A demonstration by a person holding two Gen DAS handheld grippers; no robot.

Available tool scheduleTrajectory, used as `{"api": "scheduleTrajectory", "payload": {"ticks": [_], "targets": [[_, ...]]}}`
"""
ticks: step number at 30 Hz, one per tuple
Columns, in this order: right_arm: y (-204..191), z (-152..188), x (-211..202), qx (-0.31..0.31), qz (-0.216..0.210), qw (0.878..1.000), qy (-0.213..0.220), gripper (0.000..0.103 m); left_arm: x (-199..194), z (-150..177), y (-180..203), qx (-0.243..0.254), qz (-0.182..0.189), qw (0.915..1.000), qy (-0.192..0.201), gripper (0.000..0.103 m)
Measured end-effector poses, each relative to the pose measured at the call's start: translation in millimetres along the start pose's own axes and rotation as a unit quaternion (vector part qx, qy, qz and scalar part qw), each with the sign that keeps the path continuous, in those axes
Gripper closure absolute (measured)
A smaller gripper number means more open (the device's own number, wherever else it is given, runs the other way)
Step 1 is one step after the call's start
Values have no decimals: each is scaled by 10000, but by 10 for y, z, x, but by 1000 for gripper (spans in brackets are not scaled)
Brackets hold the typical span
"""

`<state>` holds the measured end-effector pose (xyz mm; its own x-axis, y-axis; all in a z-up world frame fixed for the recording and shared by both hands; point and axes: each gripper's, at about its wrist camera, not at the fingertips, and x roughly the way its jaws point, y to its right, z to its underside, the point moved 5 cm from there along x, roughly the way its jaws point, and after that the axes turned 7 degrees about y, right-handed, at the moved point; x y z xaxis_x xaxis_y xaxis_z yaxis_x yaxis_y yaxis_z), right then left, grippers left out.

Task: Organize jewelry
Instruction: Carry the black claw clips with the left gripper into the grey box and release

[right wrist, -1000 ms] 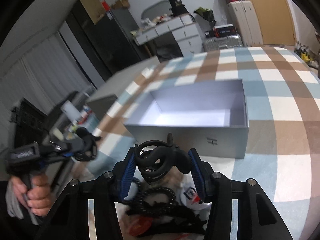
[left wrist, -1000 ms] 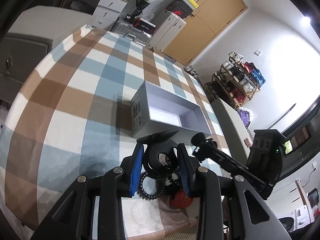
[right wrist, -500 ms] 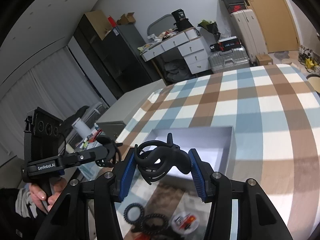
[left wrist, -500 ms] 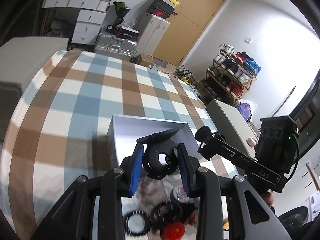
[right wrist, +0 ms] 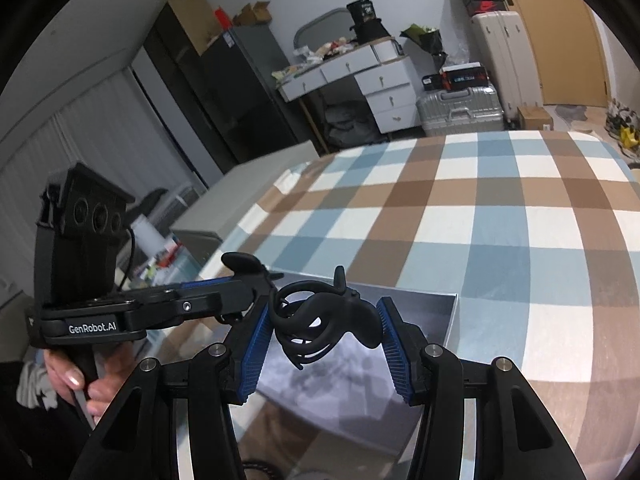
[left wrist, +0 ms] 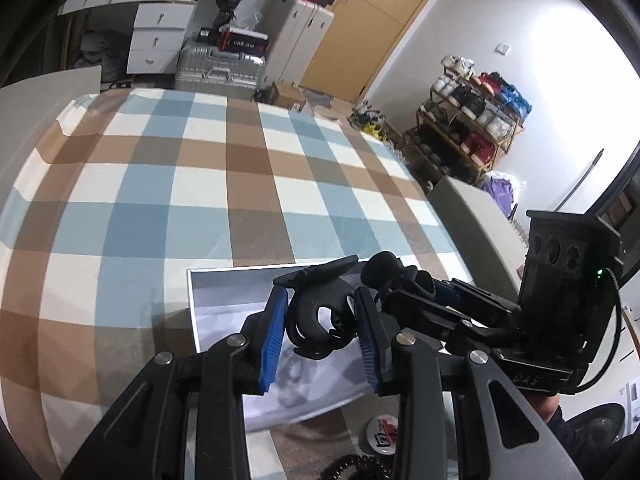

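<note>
The left gripper (left wrist: 320, 328) pinches a black hair claw clip (left wrist: 318, 322) between its blue pads (left wrist: 273, 336), and the right gripper (right wrist: 326, 338) pinches a second, more openwork black claw clip (right wrist: 320, 322) the same way. Both clips hang in the air above the open grey box (right wrist: 450, 320); neither touches the box floor.

The step in hand looks like the carry to the box: both pieces are picked up and brought over the opening, not yet let go. The next move likely calls for lowering each gripper toward the box floor and spreading the pads so the clip drops inside the walls. The two grippers sit close together over the box, so releasing one after the other would probably keep them from knocking.

The left wrist view shows what the other lacks: the box's far rim (left wrist: 248, 270), a round red-and-white badge (left wrist: 384, 432) just outside the box's near edge, and a black coil hair tie (left wrist: 356, 468) beyond that, both on the checked cloth (left wrist: 160, 200) and still to be sorted. It also shows the right gripper from the side. The right wrist view gives the box's right-hand wall and corner, and the person's hand (right wrist: 76, 380) around the left gripper's handle.
</note>
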<state>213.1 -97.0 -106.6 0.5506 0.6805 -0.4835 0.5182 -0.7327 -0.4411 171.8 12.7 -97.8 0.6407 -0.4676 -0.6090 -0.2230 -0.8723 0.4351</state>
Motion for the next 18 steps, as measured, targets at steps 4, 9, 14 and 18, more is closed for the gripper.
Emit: {"api": "scheduleTrajectory", "payload": {"ticks": [4, 9, 14, 18], "targets": [[73, 36, 74, 35, 16, 9999, -112, 52, 68, 19, -13, -17, 2, 9999, -128, 75], [65, 38, 129, -191, 65, 9997, -160, 52, 142, 34, -18, -55, 41, 9996, -280, 75], [-9, 66, 187, -441, 97, 9985, -318, 51, 162, 45, -6, 24, -40, 9994, -352, 75], [-13, 68, 206, -525, 278, 9978, -299, 49, 197, 36, -36, 27, -218, 9987, -453, 66]]}}
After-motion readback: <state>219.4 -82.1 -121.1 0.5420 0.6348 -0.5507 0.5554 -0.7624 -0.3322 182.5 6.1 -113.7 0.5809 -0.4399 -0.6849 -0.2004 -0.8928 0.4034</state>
